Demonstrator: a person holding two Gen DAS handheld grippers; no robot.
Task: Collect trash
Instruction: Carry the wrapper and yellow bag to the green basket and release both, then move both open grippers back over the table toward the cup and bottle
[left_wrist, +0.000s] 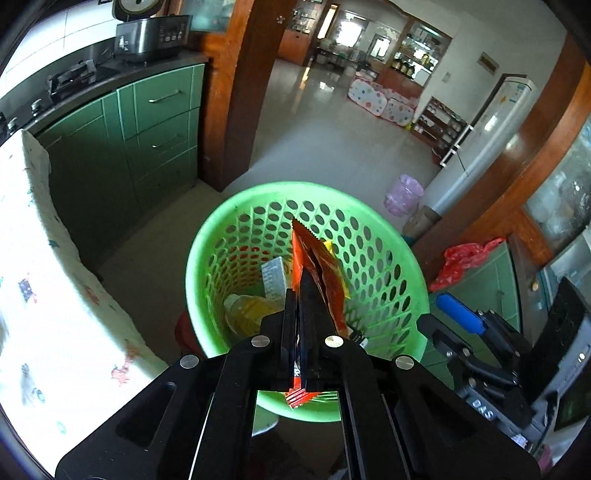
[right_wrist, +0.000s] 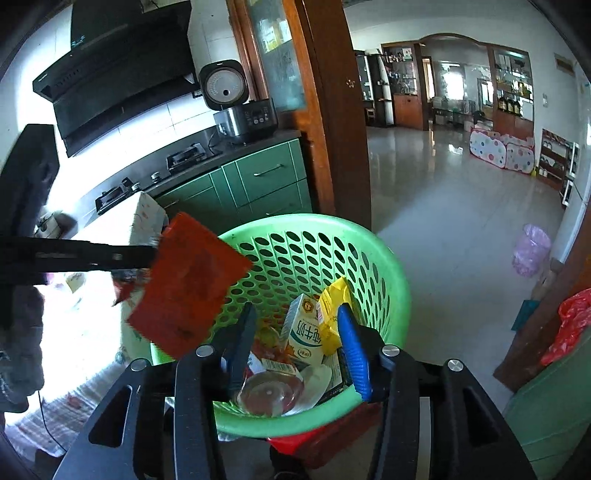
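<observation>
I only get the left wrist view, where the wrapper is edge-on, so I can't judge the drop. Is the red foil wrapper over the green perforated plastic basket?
Observer: Right wrist view: the red foil wrapper hangs across the left rim of the green perforated plastic basket, only partly over the opening.
Operator: Right gripper holding anything?
Observer: No, the right gripper stands open, nothing between its pads.
Operator: What's at the bottom?
Observer: A clear round plastic container, near side.

green cabinets (left_wrist: 159, 122), rice cooker (right_wrist: 240, 107)
</observation>
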